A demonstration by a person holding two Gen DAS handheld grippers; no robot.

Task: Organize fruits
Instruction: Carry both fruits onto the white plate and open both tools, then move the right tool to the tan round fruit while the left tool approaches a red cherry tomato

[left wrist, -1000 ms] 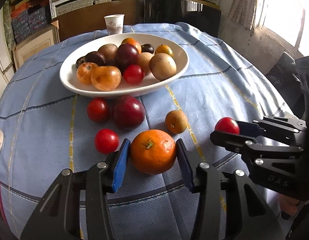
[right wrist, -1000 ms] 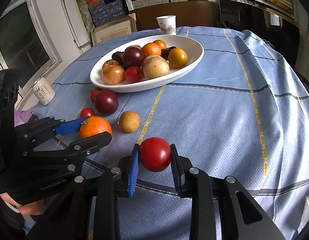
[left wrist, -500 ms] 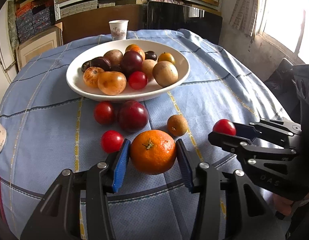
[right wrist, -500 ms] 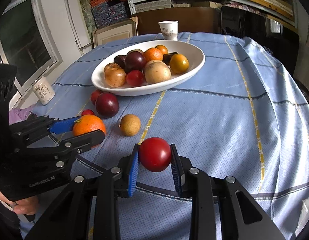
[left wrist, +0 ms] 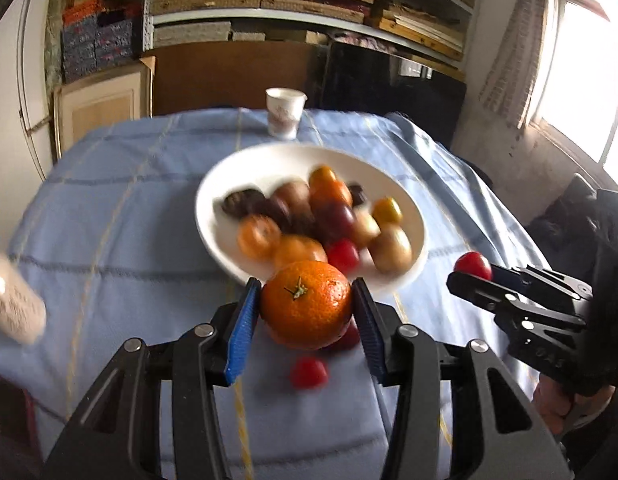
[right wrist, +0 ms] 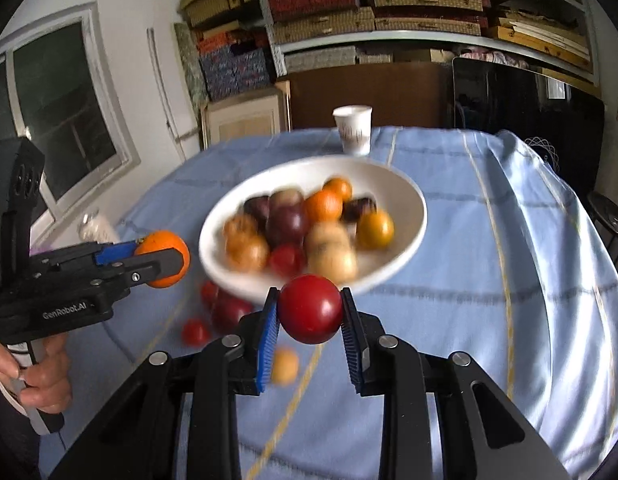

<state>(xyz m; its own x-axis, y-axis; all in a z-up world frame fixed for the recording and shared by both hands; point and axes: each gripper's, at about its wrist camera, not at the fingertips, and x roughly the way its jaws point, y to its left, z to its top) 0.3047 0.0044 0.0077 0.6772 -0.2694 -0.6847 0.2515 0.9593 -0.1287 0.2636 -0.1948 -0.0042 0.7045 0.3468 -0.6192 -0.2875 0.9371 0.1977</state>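
looking at the blue checked tablecloth (right wrist: 509, 240) first, you have most of the job done: the wide white oval bowl (right wrist: 409, 200) already holds a heap of about a dozen mixed fruits. your left gripper (left wrist: 307, 306) pinches the round orange mandarin (left wrist: 307, 304) between its blue pads, held in the air near the bowl's close rim. your right gripper (right wrist: 310, 312) is clamped on the glossy red tomato (right wrist: 310, 308), also clear of the cloth. left to gather: a dark red plum (right wrist: 229, 312), a pale brown round fruit (right wrist: 285, 364) and small red tomatoes (right wrist: 195, 332) lying loose on the cloth beside the bowl.
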